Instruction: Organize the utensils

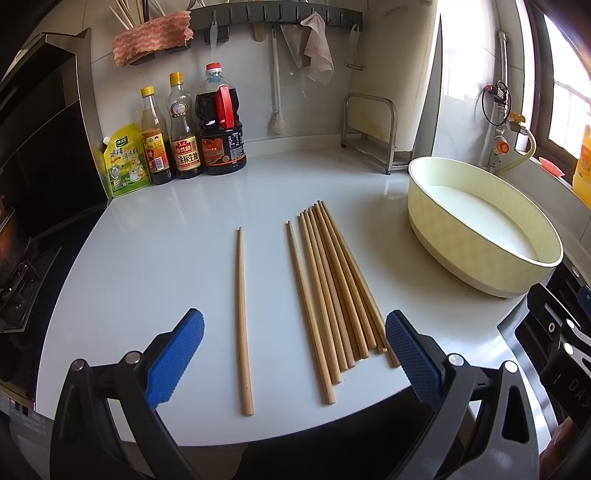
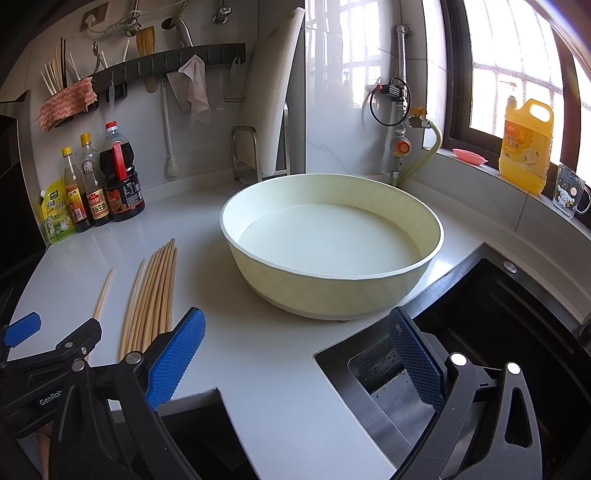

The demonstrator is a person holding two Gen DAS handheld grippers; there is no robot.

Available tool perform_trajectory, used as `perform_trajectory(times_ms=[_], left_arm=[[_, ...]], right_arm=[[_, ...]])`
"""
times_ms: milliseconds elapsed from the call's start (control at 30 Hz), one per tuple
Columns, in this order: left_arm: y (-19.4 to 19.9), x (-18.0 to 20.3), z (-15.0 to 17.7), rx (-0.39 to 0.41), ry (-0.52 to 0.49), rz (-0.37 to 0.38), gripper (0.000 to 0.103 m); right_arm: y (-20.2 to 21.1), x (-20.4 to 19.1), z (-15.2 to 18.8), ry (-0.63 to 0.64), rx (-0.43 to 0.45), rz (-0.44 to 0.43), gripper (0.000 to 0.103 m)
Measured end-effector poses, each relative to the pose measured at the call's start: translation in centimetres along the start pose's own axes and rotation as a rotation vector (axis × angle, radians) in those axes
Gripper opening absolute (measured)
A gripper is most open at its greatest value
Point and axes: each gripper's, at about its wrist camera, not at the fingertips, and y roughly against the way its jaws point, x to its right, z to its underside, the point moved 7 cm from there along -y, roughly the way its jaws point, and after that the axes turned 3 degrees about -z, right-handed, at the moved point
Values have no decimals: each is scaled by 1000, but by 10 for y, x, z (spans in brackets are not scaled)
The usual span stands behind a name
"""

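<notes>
Several wooden chopsticks point(image 1: 332, 291) lie in a bundle on the white counter, and a single chopstick point(image 1: 243, 325) lies apart to their left. My left gripper point(image 1: 295, 354) is open and empty, just in front of them near the counter's front edge. In the right wrist view the bundle point(image 2: 151, 295) and the single chopstick point(image 2: 102, 295) lie at the left. My right gripper point(image 2: 295, 354) is open and empty, over the counter edge by the sink, in front of a large pale yellow basin point(image 2: 332, 273). A wall holder with chopsticks point(image 2: 55, 79) hangs at the back left.
The basin point(image 1: 480, 236) stands right of the chopsticks. Sauce bottles point(image 1: 184, 129) and a yellow pouch point(image 1: 123, 162) line the back wall. A black sink point(image 2: 480, 332) is at the right, a stove point(image 1: 22, 258) at the left. A wall rail point(image 1: 277, 14) holds cloths and tools.
</notes>
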Motion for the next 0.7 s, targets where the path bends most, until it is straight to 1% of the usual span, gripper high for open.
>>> perform_trajectory(times_ms=[700], left_arm=[[-1, 2, 0, -2, -7, 1, 97]], right_arm=[[-1, 0, 1, 1, -2, -2, 95]])
